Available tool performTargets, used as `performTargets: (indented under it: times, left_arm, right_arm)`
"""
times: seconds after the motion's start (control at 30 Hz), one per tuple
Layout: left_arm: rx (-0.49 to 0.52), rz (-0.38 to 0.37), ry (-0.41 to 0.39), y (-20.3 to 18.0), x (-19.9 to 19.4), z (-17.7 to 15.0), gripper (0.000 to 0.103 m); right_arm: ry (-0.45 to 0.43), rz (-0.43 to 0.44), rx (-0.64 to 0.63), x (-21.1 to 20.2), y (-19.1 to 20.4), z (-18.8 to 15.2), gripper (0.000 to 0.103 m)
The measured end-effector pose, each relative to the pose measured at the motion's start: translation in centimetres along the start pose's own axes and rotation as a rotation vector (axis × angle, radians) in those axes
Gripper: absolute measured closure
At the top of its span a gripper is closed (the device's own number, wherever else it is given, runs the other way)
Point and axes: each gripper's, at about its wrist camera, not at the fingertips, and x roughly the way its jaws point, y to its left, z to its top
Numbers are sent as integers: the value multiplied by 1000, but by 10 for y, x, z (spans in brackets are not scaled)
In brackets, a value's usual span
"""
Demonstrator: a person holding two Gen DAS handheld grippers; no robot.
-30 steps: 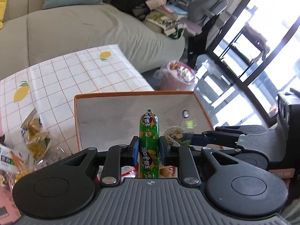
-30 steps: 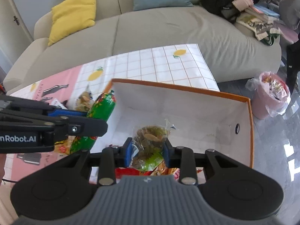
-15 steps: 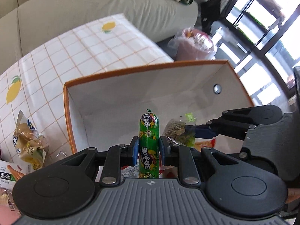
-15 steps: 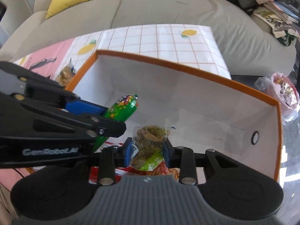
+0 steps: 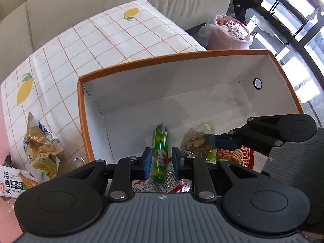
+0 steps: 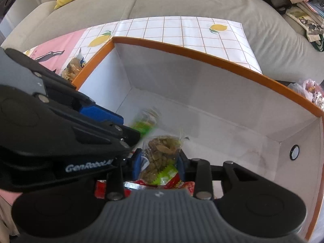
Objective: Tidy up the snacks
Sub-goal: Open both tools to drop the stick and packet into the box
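Both grippers are inside the orange-rimmed white box [image 5: 80, 109], also seen in the right wrist view [image 6: 202, 54]. My left gripper [image 5: 160, 162] has opened; the green sausage stick [image 5: 160, 151] is blurred between its parted pads and seems to be dropping. It shows as a green blur in the right wrist view [image 6: 144, 121]. My right gripper [image 6: 159, 162] is shut on a clear bag of brown snacks [image 6: 160, 156], low over red snack packets [image 6: 182, 184] on the box floor. The bag also shows in the left wrist view [image 5: 197, 143].
Snack bags [image 5: 40, 147] and a white packet with orange sticks [image 5: 16, 184] lie on the lemon-print tablecloth [image 5: 113, 38] left of the box. A grey sofa [image 6: 182, 0] stands behind the table. A pink-bagged bin [image 5: 228, 30] sits on the floor at the right.
Both grippers moved down into the box. My left gripper's pads parted and the green sausage stick slipped loose. The right gripper kept its hold on the bag.
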Motion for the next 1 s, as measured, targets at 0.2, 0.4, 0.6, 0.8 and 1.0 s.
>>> performTargets:
  times: [0.2, 0.4, 0.6, 0.8, 1.0]
  left_arm:
    - [-2, 8, -37, 1, -18, -2, 63]
    - [-14, -10, -92, 5, -46, -11, 56]
    - [-31, -28, -165, 9, -83, -29, 52]
    - [-52, -14, -261, 13, -119, -55, 51]
    - [-90, 17, -357, 20, -151, -89, 50]
  right_arm:
    - [0, -14, -3, -3, 5, 2, 59]
    - [-21, -47, 4, -19, 11, 2, 37]
    - [-71, -78, 0, -49, 23, -2, 29]
    - [-185, -93, 29, -88, 41, -17, 26]
    - [-332, -146, 91, -120, 68, -40, 25]
